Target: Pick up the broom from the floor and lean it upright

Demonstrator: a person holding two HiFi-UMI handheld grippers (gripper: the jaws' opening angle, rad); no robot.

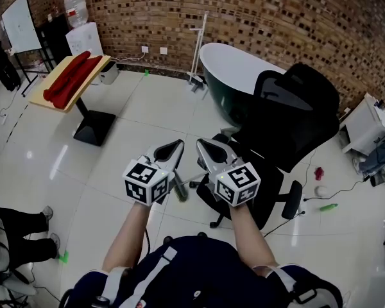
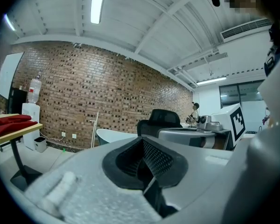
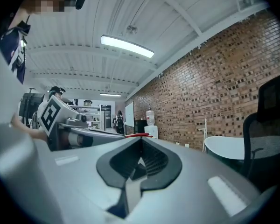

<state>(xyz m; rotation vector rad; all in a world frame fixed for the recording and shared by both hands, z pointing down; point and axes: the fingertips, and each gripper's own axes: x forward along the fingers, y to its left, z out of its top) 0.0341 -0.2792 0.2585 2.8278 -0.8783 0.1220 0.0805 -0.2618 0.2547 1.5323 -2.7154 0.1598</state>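
Note:
Both grippers are held up side by side in front of the person, pointing roughly level toward the brick wall. My left gripper [image 1: 177, 145] [image 2: 142, 142] has its jaws together with nothing between them. My right gripper [image 1: 201, 144] [image 3: 141, 142] is shut and empty too. A short green and dark stick [image 1: 179, 190] shows on the floor between the two marker cubes, mostly hidden by the left gripper; I cannot tell whether it is the broom. No broom shows in either gripper view.
A black office chair [image 1: 289, 124] stands just right of the grippers, with a white bathtub [image 1: 234, 66] and a white upright pole [image 1: 199, 43] behind it. A tilted table with red cloth [image 1: 70, 79] stands far left. A person's legs [image 1: 25, 226] are at the left edge.

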